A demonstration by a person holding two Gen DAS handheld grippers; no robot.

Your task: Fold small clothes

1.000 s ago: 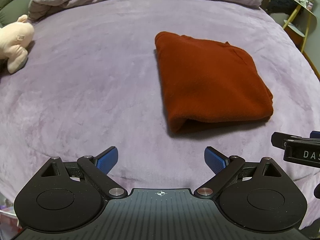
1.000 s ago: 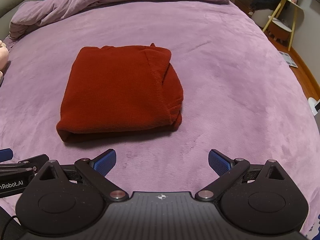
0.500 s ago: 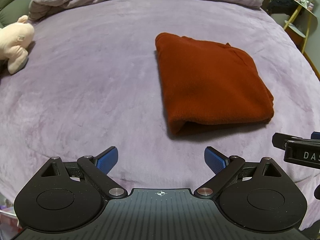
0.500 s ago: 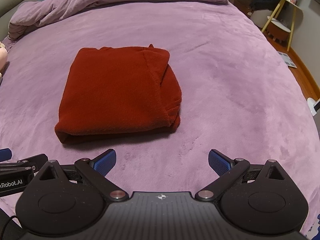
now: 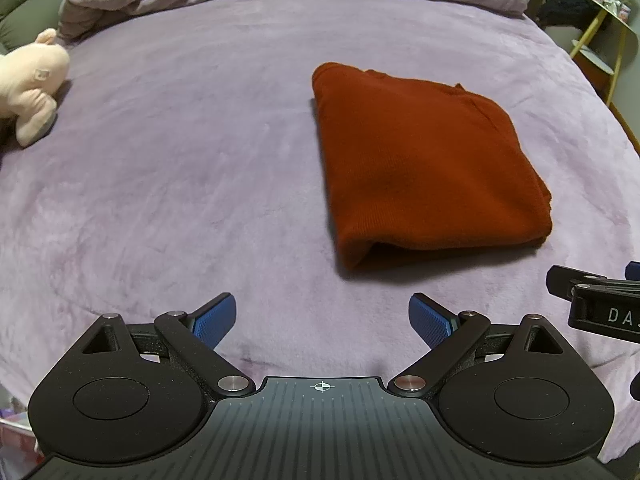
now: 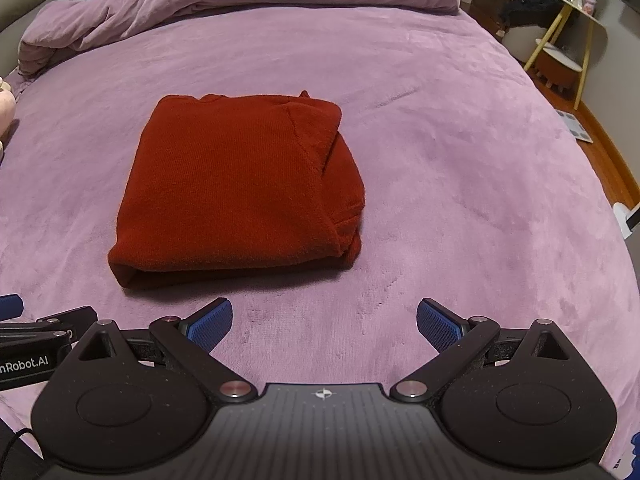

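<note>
Far left, near the bed's edge, a pale plush toy (image 5: 34, 84), well apart from the work and likely just pushed aside; left claw (image 5: 322, 322) released, blue pads spread wide, grasping nothing, held low over bare bed (image 5: 180, 184) short of the garment; ahead and to the right, red garment (image 5: 424, 160) lying flat mid-bed as a squared, layered bundle, rolled edge facing the claws, apparently already folded; right claw (image 6: 324, 326) likewise released and empty, just short of that near edge; both seemingly drawn back to leave the fold undisturbed; far right, a yellow-legged side table (image 6: 572, 36) off the bed.
</note>
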